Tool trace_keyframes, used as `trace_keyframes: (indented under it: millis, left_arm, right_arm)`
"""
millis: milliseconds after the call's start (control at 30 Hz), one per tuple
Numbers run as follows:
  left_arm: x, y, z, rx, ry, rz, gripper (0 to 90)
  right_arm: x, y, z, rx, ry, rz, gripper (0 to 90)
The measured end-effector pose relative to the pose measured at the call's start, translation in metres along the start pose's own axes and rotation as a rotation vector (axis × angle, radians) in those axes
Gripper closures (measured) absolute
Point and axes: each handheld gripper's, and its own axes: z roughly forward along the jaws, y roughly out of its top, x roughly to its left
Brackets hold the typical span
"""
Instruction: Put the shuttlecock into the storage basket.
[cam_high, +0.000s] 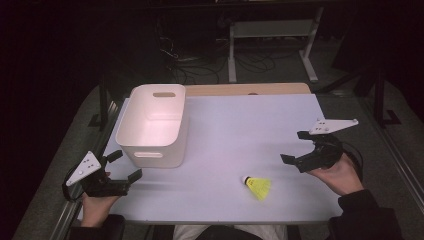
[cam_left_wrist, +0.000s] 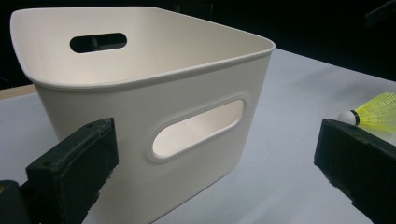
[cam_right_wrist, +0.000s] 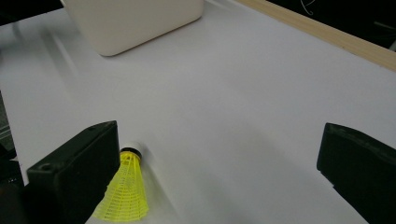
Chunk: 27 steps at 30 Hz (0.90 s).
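Shuttlecock, neon-yellow plastic skirt with a white cork nose, was lying on its side on the pale lavender surface, toward the near edge and a bit right of centre. Its long axis ran roughly left-right across the surface, nose pointing left toward the bin side and the flared skirt opening to the right and slightly toward the person.

Closest to it was the right gripper, held up and to the right of the skirt end, not touching. So the shuttlecock sat down-left of those fingers, and I'd guess that hand was the one to go for it. In the right gripper view the shuttlecock peeked out beside one black finger, both fingers spread wide with nothing between them.

Left gripper was farther off at the near-left edge, also spread and empty, just in front of the white rounded plastic storage bin with cut-out handles. That bin looked empty and stood well apart from the shuttlecock, at the left.
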Motion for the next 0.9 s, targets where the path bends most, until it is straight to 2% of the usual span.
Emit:
trace_keyframes:
  millis: [500,900]
  left_arm:
    - [0.000,0.000,0.001,0.001,-0.005,0.002,0.0]
    - [0.001,0.001,0.001,-0.005,-0.010,0.000,0.0]
  right_arm:
    - [0.006,0.014,0.006,0.037,0.022,-0.029,0.0]
    - [0.013,0.026,0.020,0.074,0.043,-0.061,0.0]
